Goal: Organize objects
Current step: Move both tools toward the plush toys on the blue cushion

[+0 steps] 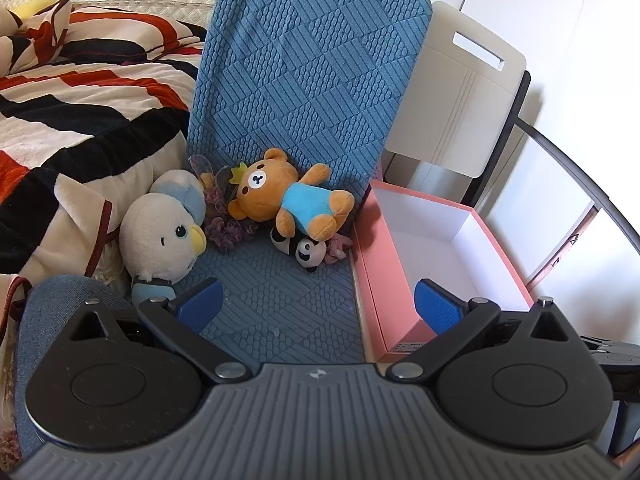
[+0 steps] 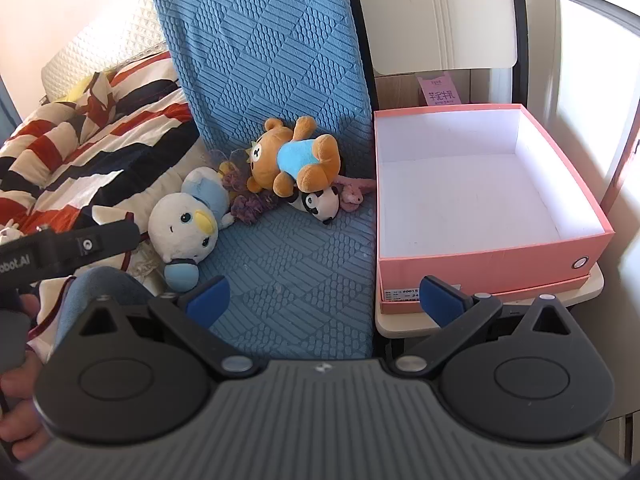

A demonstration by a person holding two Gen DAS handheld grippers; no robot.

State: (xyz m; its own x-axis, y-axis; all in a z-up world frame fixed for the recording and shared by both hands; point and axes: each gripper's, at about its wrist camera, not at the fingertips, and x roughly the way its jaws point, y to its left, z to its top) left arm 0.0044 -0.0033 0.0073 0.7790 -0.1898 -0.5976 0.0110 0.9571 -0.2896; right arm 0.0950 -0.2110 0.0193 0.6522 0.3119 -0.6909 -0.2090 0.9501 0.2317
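Nearest each camera, both claws stand with their blue pads wide apart and nothing between them: the left claw (image 1: 318,306) and the right claw (image 2: 324,300) both angle downward over the blue textured chair seat (image 2: 288,276). The things to be tidied lie in a heap at the back of that seat, against the backrest: an orange bear (image 1: 286,196) in a light blue shirt lying on its side, a small panda (image 1: 306,250) tucked under its legs, a white and blue bird plush (image 1: 164,228) at the seat's left edge beside the striped blanket (image 1: 80,120), and some purple and pink fuzzy pieces too tangled to name. Just right of the seat an open pink box (image 2: 480,256) with a white inside sits empty on a small side counter (image 2: 400,324), a likely place for the toys. All the plush should be light, soft and squashy, unlikely to slip or break; the bear's body offers the fullest grip, and it lies on top, so it probably wants lifting first. In the right wrist view the left handle and the person's hand (image 2: 20,384) show at the lower left edge.
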